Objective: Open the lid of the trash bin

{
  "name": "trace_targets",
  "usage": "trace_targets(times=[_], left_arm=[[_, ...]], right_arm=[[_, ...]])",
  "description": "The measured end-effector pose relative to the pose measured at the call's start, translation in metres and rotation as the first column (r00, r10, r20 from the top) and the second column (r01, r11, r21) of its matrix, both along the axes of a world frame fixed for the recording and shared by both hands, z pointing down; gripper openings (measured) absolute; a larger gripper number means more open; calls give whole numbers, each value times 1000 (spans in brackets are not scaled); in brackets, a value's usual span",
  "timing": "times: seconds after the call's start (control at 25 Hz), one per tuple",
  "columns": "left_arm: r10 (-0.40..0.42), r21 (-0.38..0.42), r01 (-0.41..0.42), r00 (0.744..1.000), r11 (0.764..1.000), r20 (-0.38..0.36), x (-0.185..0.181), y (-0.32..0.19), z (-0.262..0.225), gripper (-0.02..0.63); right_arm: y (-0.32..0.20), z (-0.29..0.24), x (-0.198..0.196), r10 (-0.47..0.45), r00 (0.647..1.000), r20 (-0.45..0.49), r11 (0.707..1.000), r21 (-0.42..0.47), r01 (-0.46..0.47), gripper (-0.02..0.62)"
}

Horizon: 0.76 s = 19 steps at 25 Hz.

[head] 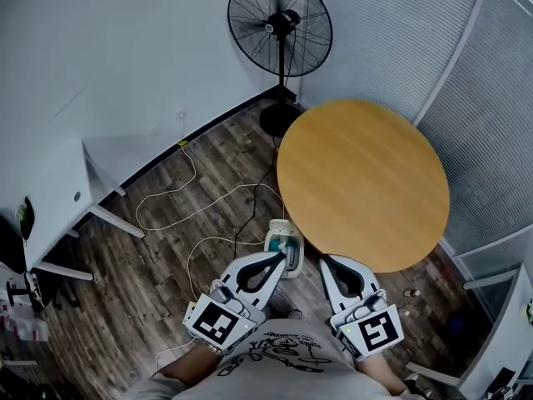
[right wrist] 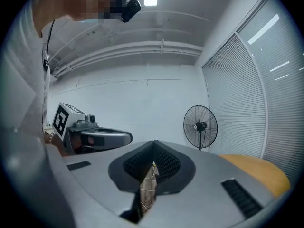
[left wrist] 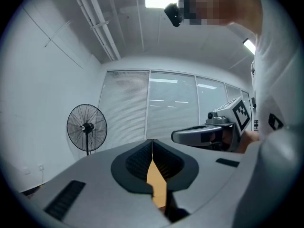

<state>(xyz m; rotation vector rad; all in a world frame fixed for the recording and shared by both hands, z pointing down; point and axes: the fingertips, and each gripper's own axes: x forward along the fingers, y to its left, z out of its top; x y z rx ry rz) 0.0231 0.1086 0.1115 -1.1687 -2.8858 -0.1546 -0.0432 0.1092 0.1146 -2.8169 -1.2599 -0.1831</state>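
Observation:
A small white and teal object (head: 282, 245) stands on the wood floor by the round table's near edge; I cannot tell whether it is the trash bin, and no lid shows clearly. My left gripper (head: 278, 262) is held close to the body, shut and empty, its tip just beside that object. My right gripper (head: 327, 262) hangs a little to the right, also shut on nothing. In the left gripper view the jaws (left wrist: 152, 142) meet at the tip and point over the table. In the right gripper view the jaws (right wrist: 153, 144) are closed too.
A round wooden table (head: 363, 182) fills the right middle. A black standing fan (head: 281, 23) is at the back wall. White cables (head: 196, 204) loop across the floor. A white desk (head: 50, 202) stands at left. Window blinds (head: 491, 115) line the right side.

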Motion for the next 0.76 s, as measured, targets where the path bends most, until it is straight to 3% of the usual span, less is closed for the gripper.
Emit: trace_targets(times=[0.76], left_arm=[[7,-15,-7,1000,1000,-3,1,3,-12,20]], right_arm=[[4,-6,0,5,1000,-2,1000,-5,-5,6]])
